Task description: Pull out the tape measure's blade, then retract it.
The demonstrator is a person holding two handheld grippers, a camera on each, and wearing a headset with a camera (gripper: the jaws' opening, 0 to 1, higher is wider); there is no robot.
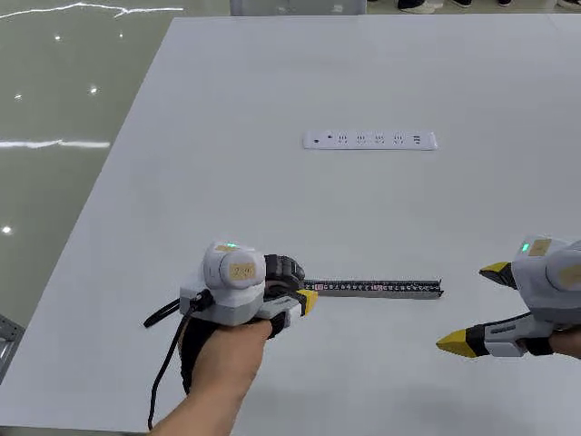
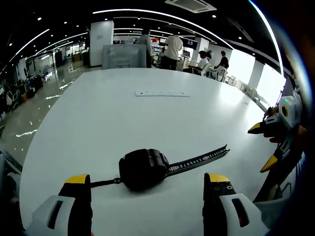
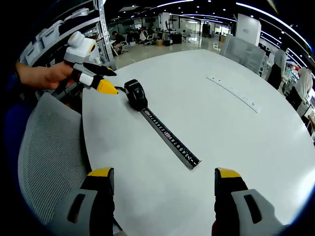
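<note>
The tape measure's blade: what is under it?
The blade lies flat on the white table; nothing else shows beneath it. One end runs into the black case, so any blade left inside is hidden.

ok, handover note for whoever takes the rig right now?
Left tongs: open, at the case, not gripping it.
Right tongs: open, holding nothing, apart from the blade tip.
Case and blade lie flat on the table.
Done: blade is out.
Left: retract it.
</note>
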